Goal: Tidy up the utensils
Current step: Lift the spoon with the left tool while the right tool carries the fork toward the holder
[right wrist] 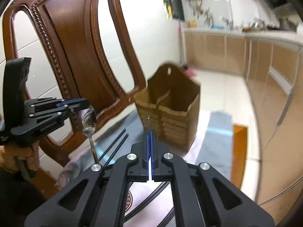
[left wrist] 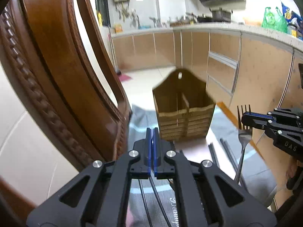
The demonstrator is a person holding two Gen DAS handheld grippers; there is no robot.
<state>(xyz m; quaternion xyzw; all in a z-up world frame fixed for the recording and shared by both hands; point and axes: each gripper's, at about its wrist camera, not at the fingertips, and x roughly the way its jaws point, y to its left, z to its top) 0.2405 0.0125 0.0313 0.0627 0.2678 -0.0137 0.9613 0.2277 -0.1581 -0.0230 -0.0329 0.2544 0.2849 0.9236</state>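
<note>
A brown wooden utensil holder (left wrist: 184, 111) with two compartments stands on the table ahead; it also shows in the right wrist view (right wrist: 170, 109). My left gripper (left wrist: 153, 132) is shut on a metal spoon (right wrist: 88, 121), which stands upright in the right wrist view. My right gripper (right wrist: 150, 132) is shut on a metal fork (left wrist: 244, 132), held upright with its tines up in the left wrist view. Black chopsticks (left wrist: 223, 149) lie on the cloth between the grippers, seen too in the right wrist view (right wrist: 115, 143).
A carved wooden chair back (left wrist: 62, 66) stands close on the left of the table (right wrist: 79, 43). A grey cloth (left wrist: 142, 117) covers the tabletop. Kitchen cabinets (left wrist: 223, 60) and a counter lie beyond.
</note>
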